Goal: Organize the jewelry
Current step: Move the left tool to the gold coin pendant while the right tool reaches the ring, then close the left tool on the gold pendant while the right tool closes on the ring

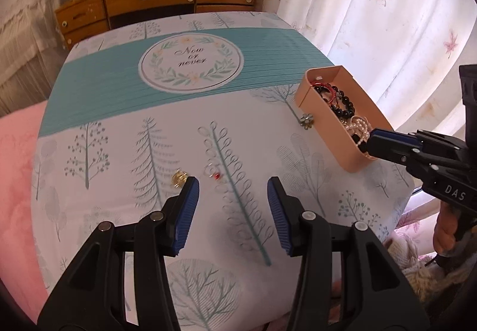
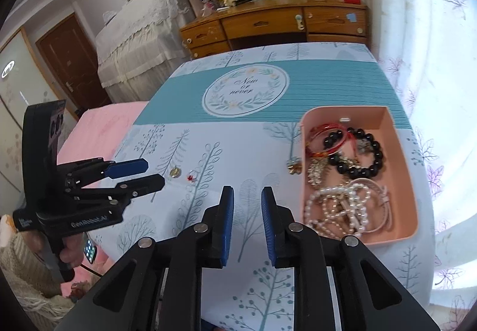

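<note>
My left tongs [image 1: 232, 205] hang open over the gold charm [image 1: 179, 177] and red-stone ring [image 1: 213, 173] on the surface [image 1: 119, 152]; right tongs [image 2: 246, 223] slightly open, empty, beside the pink tray [image 2: 402, 170]. Tiny pieces could skid away if I pinch off-centre.

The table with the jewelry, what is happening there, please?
A person holds two grippers over the table. The pink tray holds bead and pearl bracelets. A gold piece, a red-stone ring and a flower charm lie loose on the cloth. The left gripper is open near the ring; the right gripper is open and empty.
</note>
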`<state>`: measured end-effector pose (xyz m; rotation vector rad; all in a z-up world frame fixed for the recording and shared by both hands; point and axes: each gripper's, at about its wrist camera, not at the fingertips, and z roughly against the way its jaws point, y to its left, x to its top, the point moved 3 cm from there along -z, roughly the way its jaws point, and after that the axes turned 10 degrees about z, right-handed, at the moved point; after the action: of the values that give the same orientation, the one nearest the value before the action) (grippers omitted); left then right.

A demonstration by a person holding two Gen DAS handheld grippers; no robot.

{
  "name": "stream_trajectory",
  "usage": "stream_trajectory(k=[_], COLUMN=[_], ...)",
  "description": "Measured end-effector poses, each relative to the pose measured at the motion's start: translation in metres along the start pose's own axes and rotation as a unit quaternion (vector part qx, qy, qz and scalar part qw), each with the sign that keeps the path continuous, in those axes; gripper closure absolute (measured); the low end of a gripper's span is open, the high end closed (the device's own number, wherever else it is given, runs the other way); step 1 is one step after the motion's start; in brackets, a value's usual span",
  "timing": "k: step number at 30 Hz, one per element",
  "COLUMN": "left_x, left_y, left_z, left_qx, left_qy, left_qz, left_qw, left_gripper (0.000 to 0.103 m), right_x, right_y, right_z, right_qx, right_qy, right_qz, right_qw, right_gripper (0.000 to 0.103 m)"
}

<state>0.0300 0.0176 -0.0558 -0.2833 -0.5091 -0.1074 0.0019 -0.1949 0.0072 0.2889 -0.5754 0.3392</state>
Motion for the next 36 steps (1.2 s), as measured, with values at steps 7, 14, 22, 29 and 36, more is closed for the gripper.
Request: stream_trajectory(k=[7, 14, 22, 29, 36], left_x=[-0.002, 0.003, 0.013, 0.016, 0.016], left_y=[0.035, 0.042, 0.048, 0.044, 0.046], left_z=[-0.011, -0.039, -0.069, -0.081, -0.088], left_qx=[0.007, 0.009, -0.018, -0.027, -0.025], left_qy=[0.015, 0.024, 0.041, 0.054, 0.065], left_qz=[0.004, -0.044, -0.062, -0.102, -0.117], left_qw=[0.9999, 0.9987, 0.9971, 0.993, 0.9908], left_gripper=[0.054, 0.054, 0.057, 0.07, 0.079], right_x=[0.002, 0.005, 0.014, 0.015, 0.015], right_y=[0.026, 0.054, 0.078, 0.077, 0.076], right_z=[-0.029, -0.078, -0.131, -0.153, -0.161], right_qx=[0.024, 0.053, 0.063, 0.07, 0.067], right_qy=[0.029, 0.068, 0.087, 0.097, 0.094], right_qz=[0.031, 0.07, 0.112, 0.11, 0.115], right_qw=[0.999, 0.994, 0.988, 0.987, 0.987], right_gripper=[0.084, 0.079, 0.079, 0.079, 0.079])
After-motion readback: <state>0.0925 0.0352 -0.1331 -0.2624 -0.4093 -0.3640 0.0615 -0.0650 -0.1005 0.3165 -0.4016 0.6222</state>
